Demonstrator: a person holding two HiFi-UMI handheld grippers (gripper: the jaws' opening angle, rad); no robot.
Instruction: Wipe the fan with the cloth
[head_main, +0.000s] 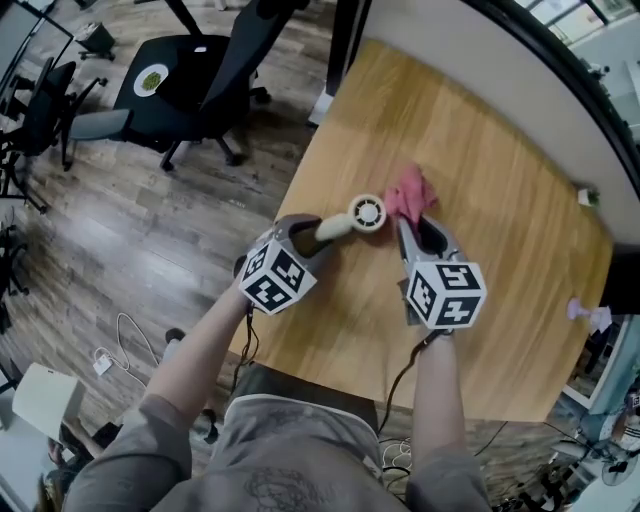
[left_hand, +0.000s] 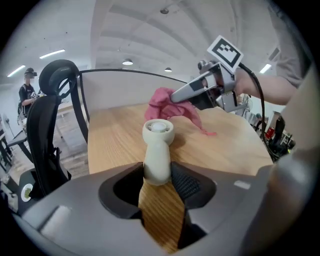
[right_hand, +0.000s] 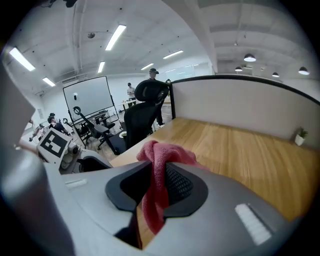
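1. The left gripper (head_main: 322, 232) was found clamped on the handle of the fan (head_main: 358, 217), a small cream handheld unit. In the left gripper view both pads were seen pressed against the handle's lower end.
2. The fan was held over the wooden table (head_main: 500, 300), near its left edge. Its round head was pointed away from the left gripper and toward the cloth (head_main: 410, 195).
3. The right gripper (head_main: 415, 232) was found closed on the cloth, a pink-red rag. In the right gripper view the fabric was seen pinched between the two pads, bunched above them and hanging down below them.
4. The cloth was noted just beside the fan's head, on the side away from the handle. Contact between the two could not be confirmed from any view.
5. Both grippers were angled downward, side by side, with their marker cubes turned toward the head camera.
6. A black office chair (head_main: 200, 70) was recorded on the wood floor beyond the table's left edge.
7. A small potted plant (right_hand: 300, 136) was recorded at the table's far edge, against a pale partition.
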